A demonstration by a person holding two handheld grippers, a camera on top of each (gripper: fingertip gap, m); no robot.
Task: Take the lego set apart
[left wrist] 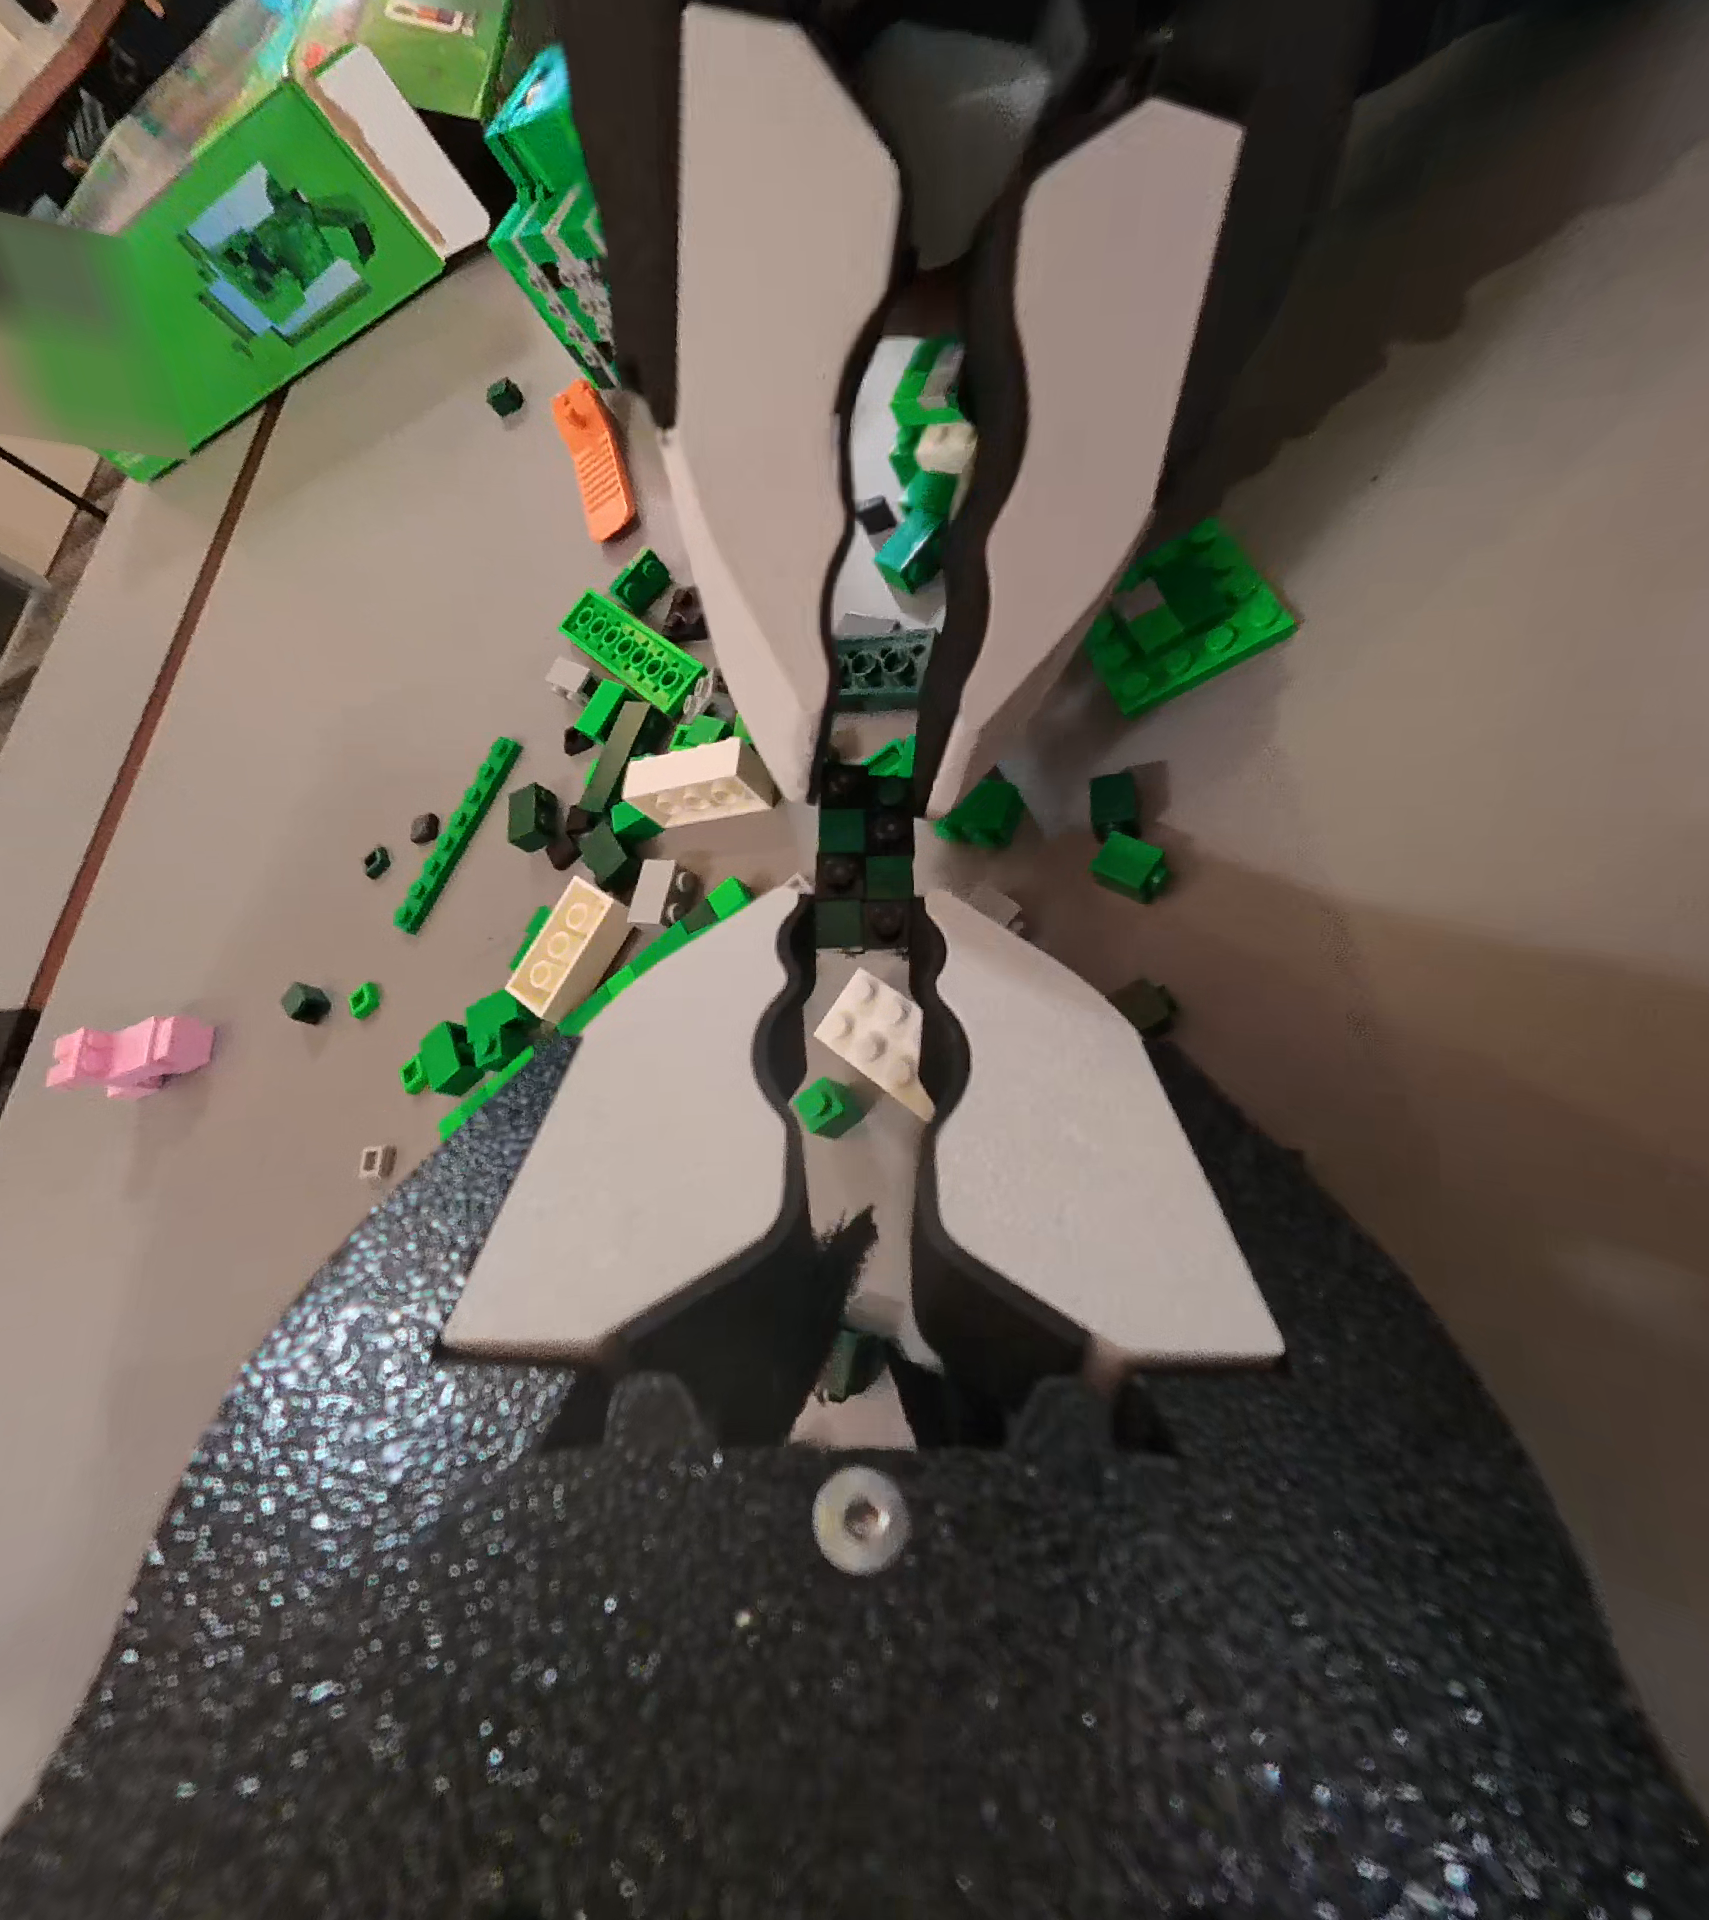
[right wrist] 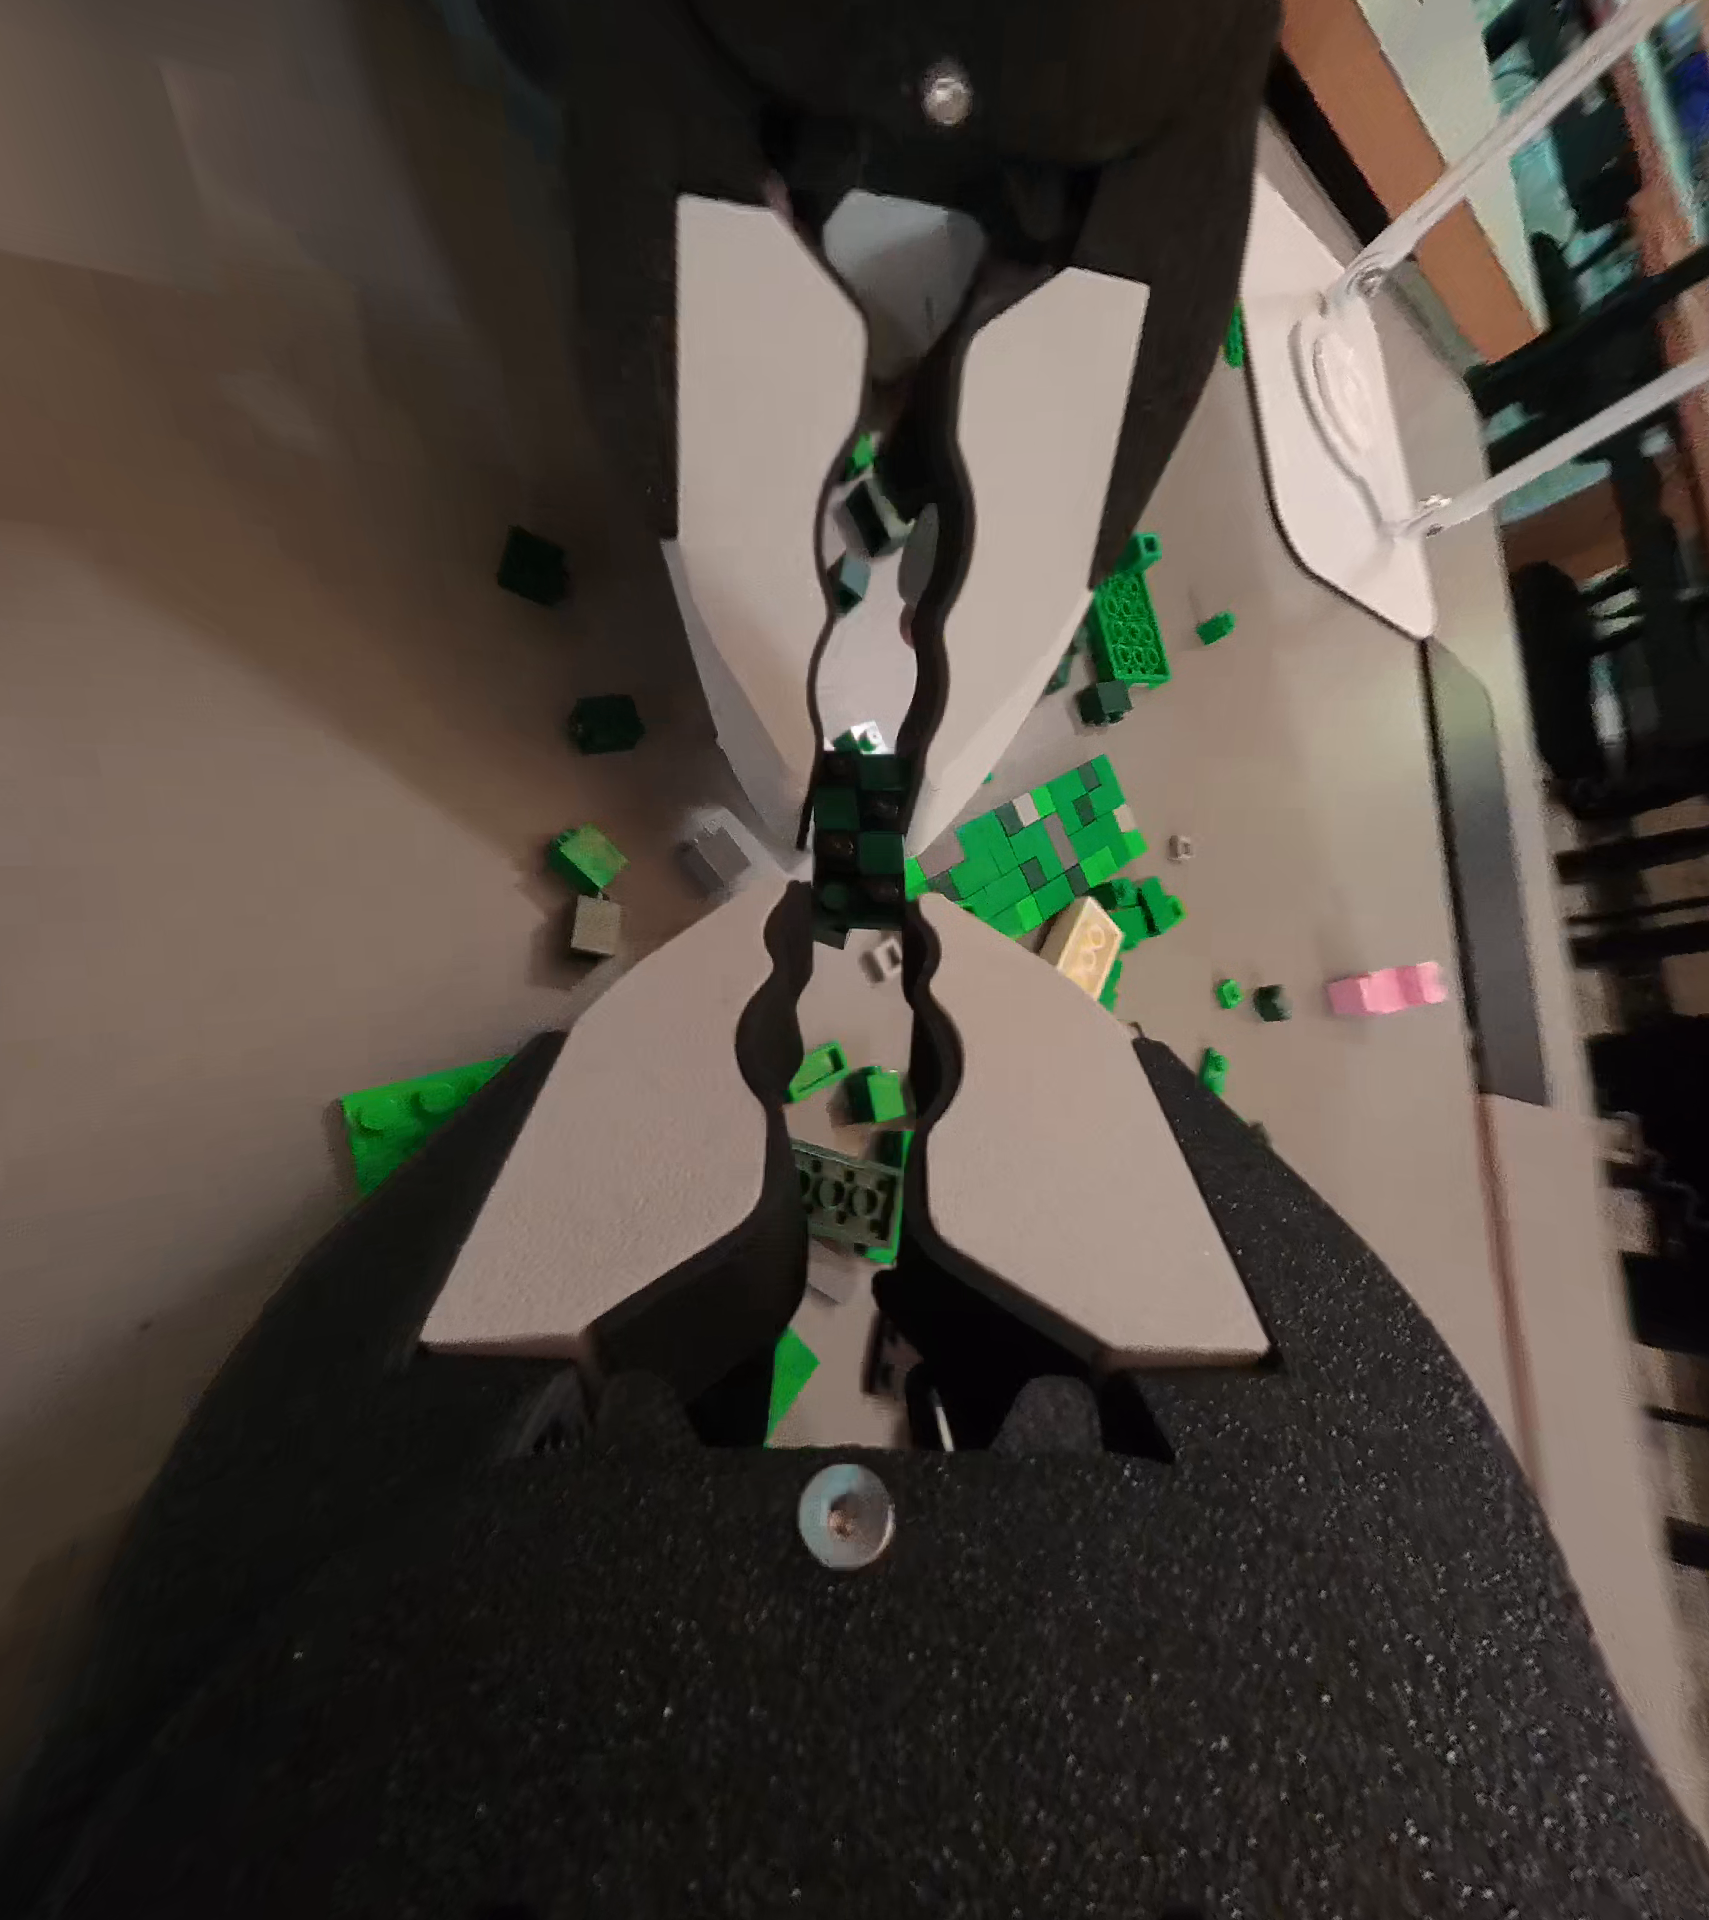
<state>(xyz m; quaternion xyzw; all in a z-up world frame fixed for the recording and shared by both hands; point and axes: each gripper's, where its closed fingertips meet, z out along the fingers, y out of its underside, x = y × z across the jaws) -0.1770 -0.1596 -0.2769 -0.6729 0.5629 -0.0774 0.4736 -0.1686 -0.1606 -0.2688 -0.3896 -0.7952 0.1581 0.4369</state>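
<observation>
You have the small dark-green and black studded lego stack (left wrist: 865, 862) pinched from both ends, held above the grey tabletop (left wrist: 237, 665). Your left gripper (left wrist: 865, 914) has its fingers clamped on the near end; your right gripper (right wrist: 855, 904) has its fingers clamped on the opposite end, and the two sets of tips nearly meet.

The risk is in the pull. Each grip covers only a narrow edge of the stack, so a straight tug may let it slip out of one side rather than split. If it does snap apart suddenly, pieces may scatter into the loose green and white bricks (left wrist: 621, 831) below or skid off the table. A slight twist or bend looks safer than pure tension. The orange brick separator (left wrist: 595, 457) lies unused, well apart from the grippers.
</observation>
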